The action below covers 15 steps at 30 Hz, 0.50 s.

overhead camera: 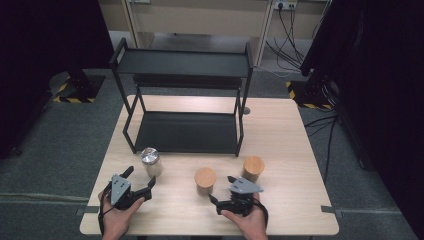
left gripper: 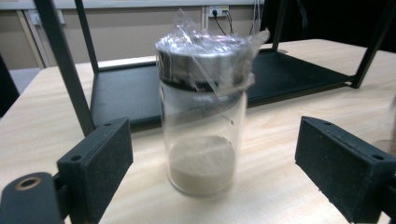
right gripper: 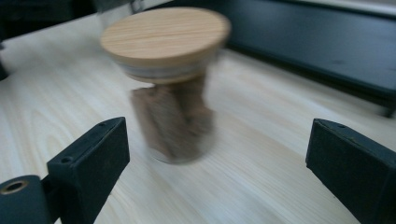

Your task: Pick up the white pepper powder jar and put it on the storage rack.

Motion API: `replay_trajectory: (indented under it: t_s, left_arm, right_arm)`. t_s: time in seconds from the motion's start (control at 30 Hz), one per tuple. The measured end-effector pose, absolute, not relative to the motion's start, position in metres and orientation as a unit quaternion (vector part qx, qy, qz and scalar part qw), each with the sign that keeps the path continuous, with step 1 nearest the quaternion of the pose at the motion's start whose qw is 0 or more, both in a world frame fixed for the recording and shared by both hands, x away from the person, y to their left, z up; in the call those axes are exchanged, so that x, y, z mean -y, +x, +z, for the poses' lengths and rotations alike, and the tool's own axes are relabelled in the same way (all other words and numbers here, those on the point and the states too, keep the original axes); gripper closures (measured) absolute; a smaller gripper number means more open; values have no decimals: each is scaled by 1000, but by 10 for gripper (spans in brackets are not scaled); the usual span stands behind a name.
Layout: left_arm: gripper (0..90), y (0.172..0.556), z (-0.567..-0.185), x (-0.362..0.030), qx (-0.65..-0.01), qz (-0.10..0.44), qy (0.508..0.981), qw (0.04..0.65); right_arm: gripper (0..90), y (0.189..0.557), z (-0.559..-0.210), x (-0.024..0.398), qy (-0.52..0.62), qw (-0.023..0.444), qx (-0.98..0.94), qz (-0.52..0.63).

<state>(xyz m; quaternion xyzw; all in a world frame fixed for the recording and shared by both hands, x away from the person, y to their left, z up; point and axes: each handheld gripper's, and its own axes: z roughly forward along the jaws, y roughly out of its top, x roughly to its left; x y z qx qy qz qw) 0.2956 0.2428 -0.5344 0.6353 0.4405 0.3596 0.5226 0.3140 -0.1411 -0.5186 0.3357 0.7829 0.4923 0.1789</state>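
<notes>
A glass jar with a metal lid (overhead camera: 150,161), wrapped in clear film and holding beige powder (left gripper: 201,165), stands on the table in front of the black rack. My left gripper (overhead camera: 140,177) is open just short of it, with its jaws (left gripper: 217,154) wide on either side and touching nothing. A wooden-lidded jar (overhead camera: 205,180) with brown contents (right gripper: 173,116) stands near the table's middle. My right gripper (overhead camera: 222,189) points at this jar and is open (right gripper: 215,154), with nothing between its jaws. A second wooden-lidded jar (overhead camera: 253,168) stands to the right.
A black two-tier metal rack (overhead camera: 185,132) occupies the back half of the wooden table (overhead camera: 290,145); its lower shelf (left gripper: 289,70) lies right behind the jars. Black curtains and cables surround the table.
</notes>
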Motion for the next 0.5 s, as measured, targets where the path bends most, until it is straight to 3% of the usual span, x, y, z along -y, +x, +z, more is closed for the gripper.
replay_trajectory:
  t_s: [0.3, 0.5]
  left_arm:
    - [113, 285, -535, -235, -418, 386, 636, 522]
    - [115, 283, -535, -234, -417, 386, 633, 526]
  right_arm:
    - [74, 309, -525, 162, 363, 223, -760, 490]
    - [74, 310, -525, 161, 364, 219, -763, 488]
